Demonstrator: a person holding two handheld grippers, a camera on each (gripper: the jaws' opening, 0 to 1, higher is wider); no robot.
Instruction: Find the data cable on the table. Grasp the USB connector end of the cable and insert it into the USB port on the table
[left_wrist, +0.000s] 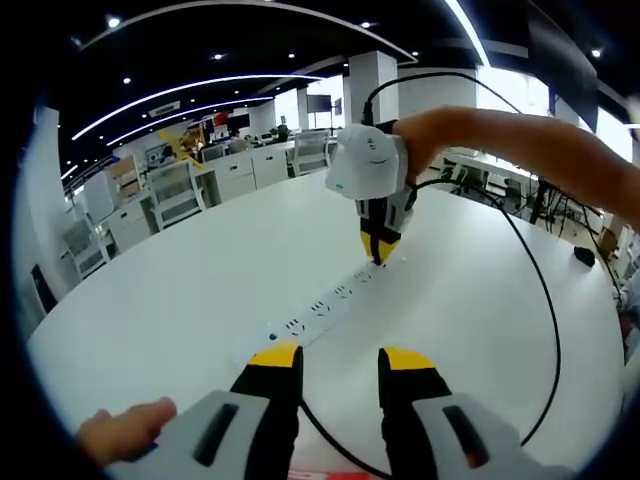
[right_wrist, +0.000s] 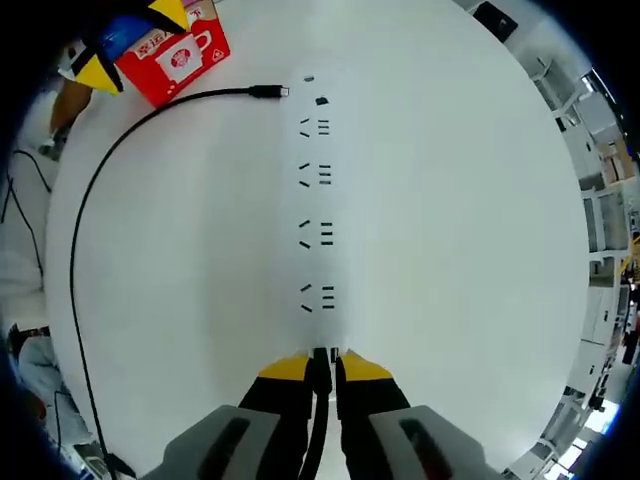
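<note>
The right hand-held gripper (right_wrist: 323, 368) is closed on a black cable (right_wrist: 318, 420) at the power strip's (right_wrist: 318, 210) end, insertion unconfirmed, while the left hand-held gripper (left_wrist: 340, 362) hangs open, empty.

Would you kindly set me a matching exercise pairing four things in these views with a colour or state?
Things:
1. left gripper
2. right gripper
3. box
4. power strip

Colour or state:
A. white
B. fingers shut on the black cable
C. red
D. fingers apart

Pairs: 1-D, 2-B, 3-C, 4-A.
</note>
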